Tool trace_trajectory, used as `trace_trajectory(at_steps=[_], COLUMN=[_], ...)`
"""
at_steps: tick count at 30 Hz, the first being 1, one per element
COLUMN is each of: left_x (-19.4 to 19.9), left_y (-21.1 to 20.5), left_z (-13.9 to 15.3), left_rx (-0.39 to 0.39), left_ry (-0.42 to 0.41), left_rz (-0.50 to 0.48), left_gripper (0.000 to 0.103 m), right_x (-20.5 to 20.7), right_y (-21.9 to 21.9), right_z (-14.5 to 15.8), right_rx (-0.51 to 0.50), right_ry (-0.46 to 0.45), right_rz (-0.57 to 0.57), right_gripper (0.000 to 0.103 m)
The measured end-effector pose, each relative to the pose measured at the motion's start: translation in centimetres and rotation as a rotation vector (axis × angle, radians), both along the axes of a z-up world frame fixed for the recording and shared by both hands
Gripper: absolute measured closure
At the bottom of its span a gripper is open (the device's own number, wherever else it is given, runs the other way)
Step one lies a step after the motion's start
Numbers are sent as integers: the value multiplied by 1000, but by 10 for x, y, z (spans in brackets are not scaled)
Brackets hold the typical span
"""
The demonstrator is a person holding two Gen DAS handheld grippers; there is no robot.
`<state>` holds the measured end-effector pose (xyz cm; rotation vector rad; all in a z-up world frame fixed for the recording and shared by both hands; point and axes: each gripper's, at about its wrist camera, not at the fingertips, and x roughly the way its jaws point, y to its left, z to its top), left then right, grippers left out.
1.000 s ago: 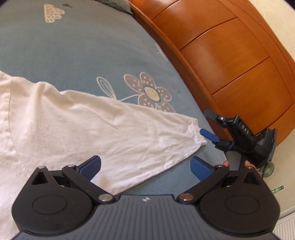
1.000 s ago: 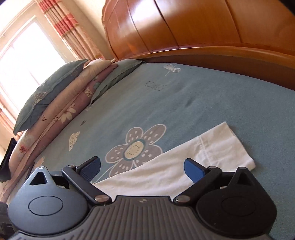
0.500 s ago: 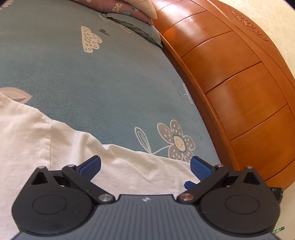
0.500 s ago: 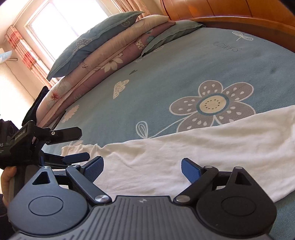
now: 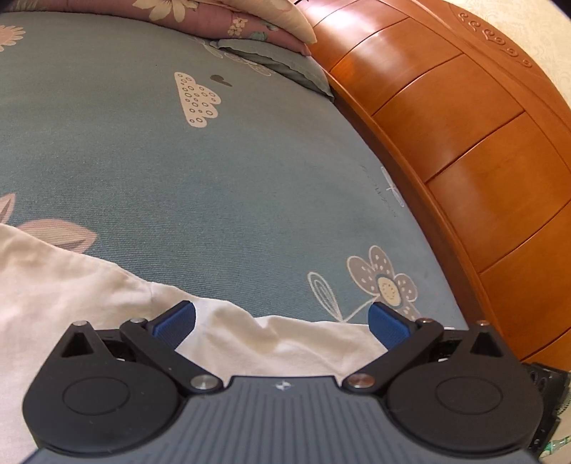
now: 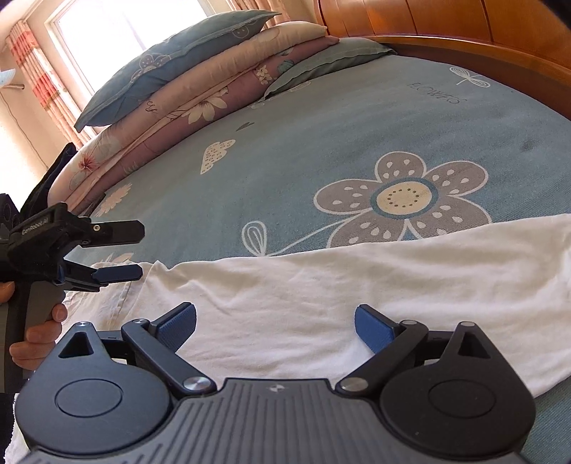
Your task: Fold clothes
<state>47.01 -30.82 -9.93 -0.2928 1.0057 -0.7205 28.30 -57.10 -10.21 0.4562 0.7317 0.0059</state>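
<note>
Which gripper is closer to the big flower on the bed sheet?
The right gripper. It hovers over the white shirt just below the big flower. The left gripper is off toward the shirt's other end.

A home bedroom. A bed [image 6: 321,117] spread with a blue flower-print sheet [image 5: 178,171] fills both views, backed by a curved wooden headboard [image 5: 481,160]. Pillows [image 6: 171,67] and a folded floral quilt [image 6: 200,103] are stacked along one edge, beside a sunlit window [image 6: 117,32] with striped curtains [image 6: 43,82].
</note>
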Motion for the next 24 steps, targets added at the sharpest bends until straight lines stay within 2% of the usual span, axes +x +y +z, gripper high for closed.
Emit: trace_trajectory(at_steps=[5, 6, 10, 13, 17, 20, 24], left_x=[9, 6, -15, -27, -31, -27, -16], left_y=[4, 4, -16, -45, -82, -96, -92], left_z=[0, 3, 12, 12, 2, -11, -10], left_rx=[-18, -32, -90, -116, -111, -107, -121], left_ry=[-16, -13, 14, 50, 80, 122, 106], left_rz=[92, 86, -72, -207, -274, -255, -158], left_gripper=[1, 1, 1, 1, 1, 1, 1], right_x=[-2, -3, -4, -6, -6, -4, -4], right_y=[-5, -6, -5, 6, 17, 18, 15], right_z=[0, 0, 0, -1, -3, -3, -4], right_rx=[16, 24, 2, -90, -172, -171, -162], right_ry=[-8, -12, -18, -15, -8, -4, -8], right_rz=[9, 10, 41, 98, 140, 141, 145], right_gripper=[5, 5, 5, 4, 2, 0, 0])
